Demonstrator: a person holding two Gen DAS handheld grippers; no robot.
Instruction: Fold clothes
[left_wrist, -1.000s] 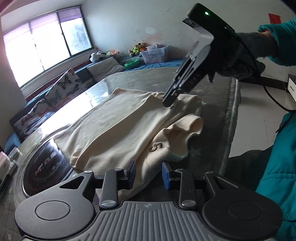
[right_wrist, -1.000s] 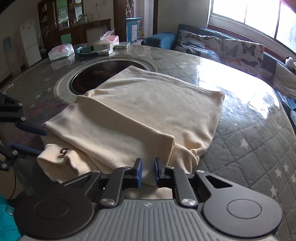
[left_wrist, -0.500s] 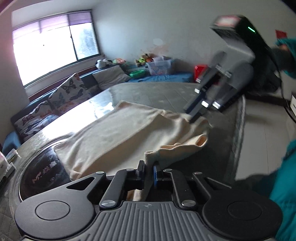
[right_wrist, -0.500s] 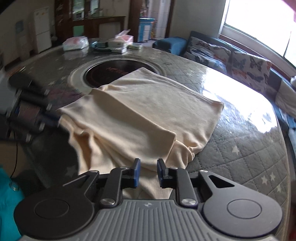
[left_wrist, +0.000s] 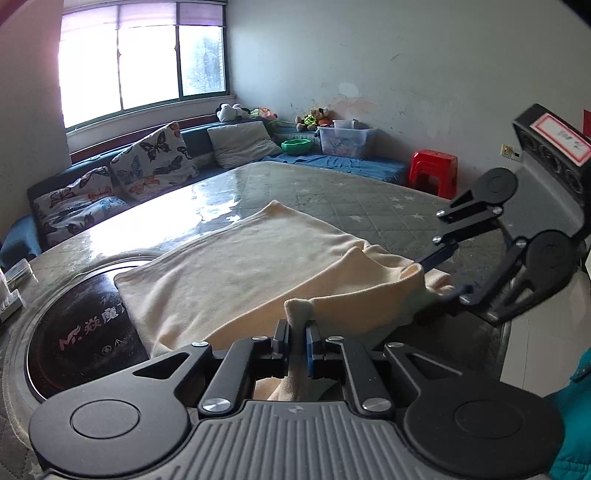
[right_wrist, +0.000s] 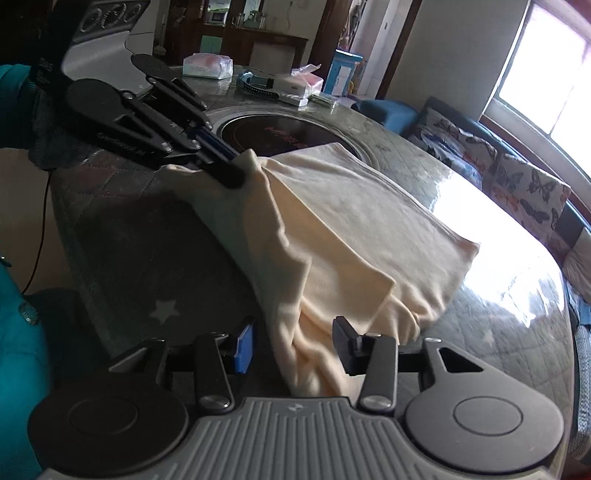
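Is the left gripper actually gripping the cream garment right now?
Touching. In the left wrist view the left gripper has its jaws shut on a pinched fold of the cream garment, cloth poking up between them.

The cream shirt (right_wrist: 354, 236) drops behind the right claw (right_wrist: 293, 345), so its bottom is hidden. The writing on the white label (left_wrist: 559, 137) is too blurry to read.

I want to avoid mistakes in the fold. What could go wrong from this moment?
1. The left gripper pinches only a small bit of the cream shirt; it may slip out when lifted.
2. The right gripper is open around the cloth, so that corner could sag and crease the fold.
3. The shirt hangs near the table edge and might slide off.
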